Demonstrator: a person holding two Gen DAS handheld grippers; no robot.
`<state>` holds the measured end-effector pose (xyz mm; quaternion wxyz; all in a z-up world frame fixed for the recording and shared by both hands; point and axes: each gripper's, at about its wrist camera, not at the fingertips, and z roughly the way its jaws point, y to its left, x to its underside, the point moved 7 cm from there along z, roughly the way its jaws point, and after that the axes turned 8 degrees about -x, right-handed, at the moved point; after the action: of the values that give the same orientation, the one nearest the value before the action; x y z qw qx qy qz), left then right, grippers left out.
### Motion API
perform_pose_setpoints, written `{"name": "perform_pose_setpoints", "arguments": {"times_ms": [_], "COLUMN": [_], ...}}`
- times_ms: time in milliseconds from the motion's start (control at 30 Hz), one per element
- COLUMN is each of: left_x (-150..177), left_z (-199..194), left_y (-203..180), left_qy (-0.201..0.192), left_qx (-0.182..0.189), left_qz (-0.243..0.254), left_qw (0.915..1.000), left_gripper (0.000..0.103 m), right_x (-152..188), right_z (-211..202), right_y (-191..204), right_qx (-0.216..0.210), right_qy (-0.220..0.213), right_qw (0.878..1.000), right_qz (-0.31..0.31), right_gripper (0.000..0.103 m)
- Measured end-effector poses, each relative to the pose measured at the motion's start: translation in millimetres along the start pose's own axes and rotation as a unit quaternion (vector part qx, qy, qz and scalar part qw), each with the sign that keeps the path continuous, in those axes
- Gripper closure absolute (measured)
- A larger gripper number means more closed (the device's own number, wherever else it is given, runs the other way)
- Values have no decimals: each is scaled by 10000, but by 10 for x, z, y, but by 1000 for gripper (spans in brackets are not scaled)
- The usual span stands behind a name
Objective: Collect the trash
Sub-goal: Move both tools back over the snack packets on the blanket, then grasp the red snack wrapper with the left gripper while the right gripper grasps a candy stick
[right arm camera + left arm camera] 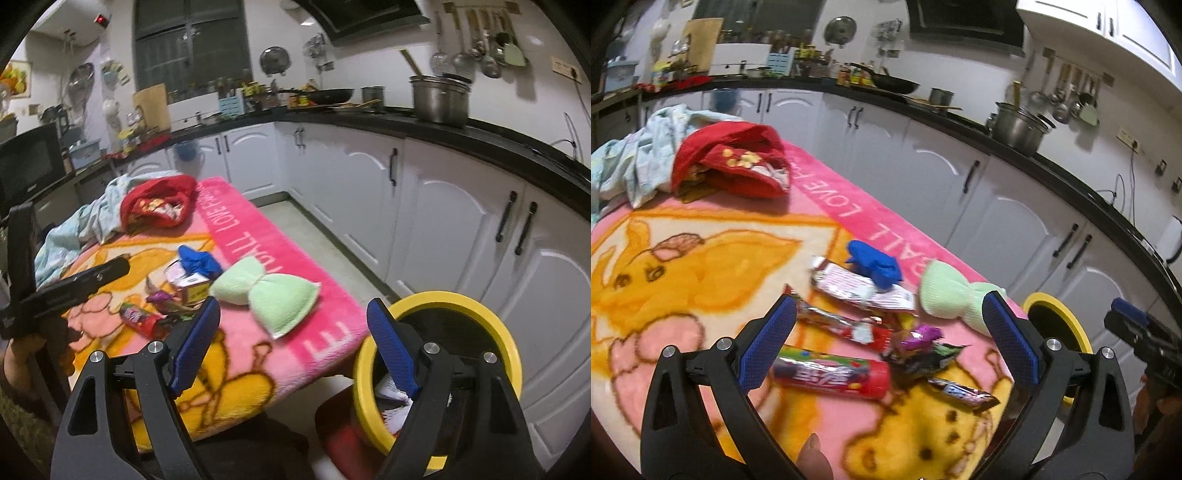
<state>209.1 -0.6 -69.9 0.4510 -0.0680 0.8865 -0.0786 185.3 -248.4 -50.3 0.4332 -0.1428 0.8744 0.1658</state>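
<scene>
Blurring the wrapper print past reading; hiding most of the bin's (511, 332) inside behind the right gripper (291, 343). Lying between and just ahead of the left gripper's (886, 338) fingers: candy tube (831, 374) and wrappers (846, 325) on the blanket (683, 280). Gaping wide, both grippers, gripping nothing, touching nothing.

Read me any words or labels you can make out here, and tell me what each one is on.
"LOVE", upside down, on the blanket's pink border.
"BALL", partly covered, further along that border.
Red candy tube: print too blurred to read.
White wrapper and dark wrapper: print too small to read.
</scene>
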Motion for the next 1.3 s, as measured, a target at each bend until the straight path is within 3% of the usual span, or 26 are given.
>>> {"name": "perform_pose_setpoints", "arguments": {"times_ms": [367, 467, 767, 1100, 1300], "left_x": [10, 46, 158, 200, 253], "left_z": [206, 320, 602, 849, 934], "left_y": [622, 805, 939, 845, 830], "left_qy": [342, 591, 1152, 1503, 1612], "left_qx": [-457, -425, -56, 110, 7], "left_qz": [-591, -930, -1455, -1511, -1387], "left_qw": [9966, 9930, 9826, 9770, 9771], "left_gripper": [11, 22, 43, 46, 66], "right_x": [140, 161, 256, 380, 407], "right_z": [479, 628, 1064, 1337, 1366], "right_y": [515, 596, 687, 710, 762], "right_qx": [-601, -686, -810, -1100, -1145], "right_qy": [516, 636, 1090, 1525, 1575], "right_qw": [9961, 9948, 9902, 9821, 9809], "right_qz": [-388, -401, -312, 122, 33], "right_gripper": [24, 25, 40, 62, 76]}}
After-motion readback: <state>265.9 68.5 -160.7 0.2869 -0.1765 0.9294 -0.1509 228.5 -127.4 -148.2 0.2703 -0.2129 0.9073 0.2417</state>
